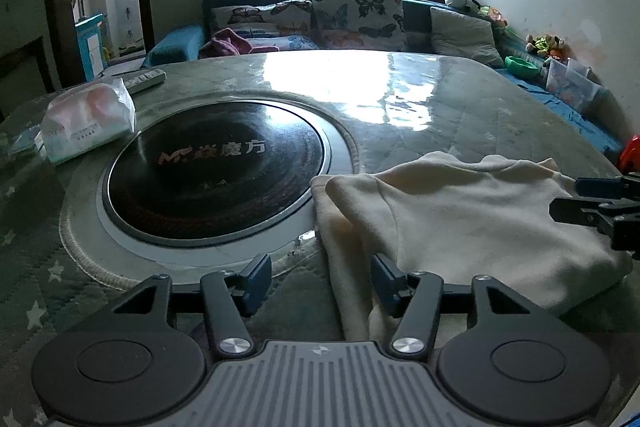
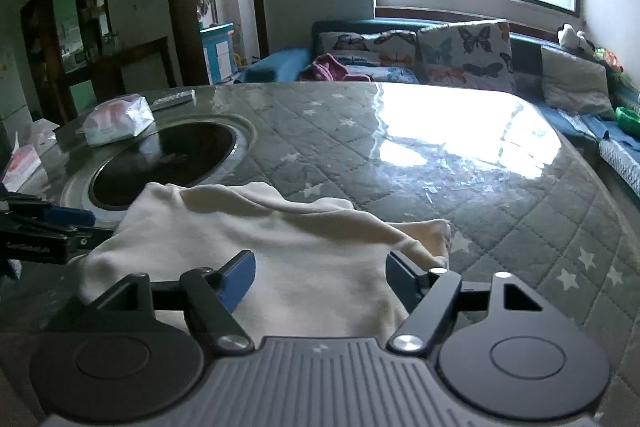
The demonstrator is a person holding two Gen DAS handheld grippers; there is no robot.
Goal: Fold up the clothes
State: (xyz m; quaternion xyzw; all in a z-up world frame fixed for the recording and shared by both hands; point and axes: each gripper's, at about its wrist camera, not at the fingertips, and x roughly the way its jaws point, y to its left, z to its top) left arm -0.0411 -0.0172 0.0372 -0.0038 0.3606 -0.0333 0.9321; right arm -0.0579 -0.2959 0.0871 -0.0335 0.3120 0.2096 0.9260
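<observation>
- The cream-coloured soft knit garment (image 1: pixel 460 227) lies bunched on the round table with a grey-green quilted star-print cover under clear plastic (image 2: pixel 400 131), at the near edge, at about 3 o'clock from the black round glass cooktop plate set in the table (image 1: pixel 216 171).
- The cloth is doubled over itself with rounded folds and loose edges, and one part hangs over the table edge toward the person.
- The left gripper (image 1: pixel 316 283) has its blue-padded jaws wide apart; they stand on either side of the garment's left border, at 6 o'clock in its own view, and grasp nothing.
- The right gripper (image 2: pixel 320 279) also has its jaws spread, low over the middle of the cloth, and nothing is pinched between them.
- This heap would fit a garment waiting to be spread flat, and equally one that is partly folded and needs tidying; I cannot judge which.
- In both cases, I think the next grasp asks each claw to close on one single layer at an edge, not on the whole bundle.
- A white plastic tissue pack (image 1: pixel 88 123) sits at 10 o'clock from the cooktop, well apart from the garment.
</observation>
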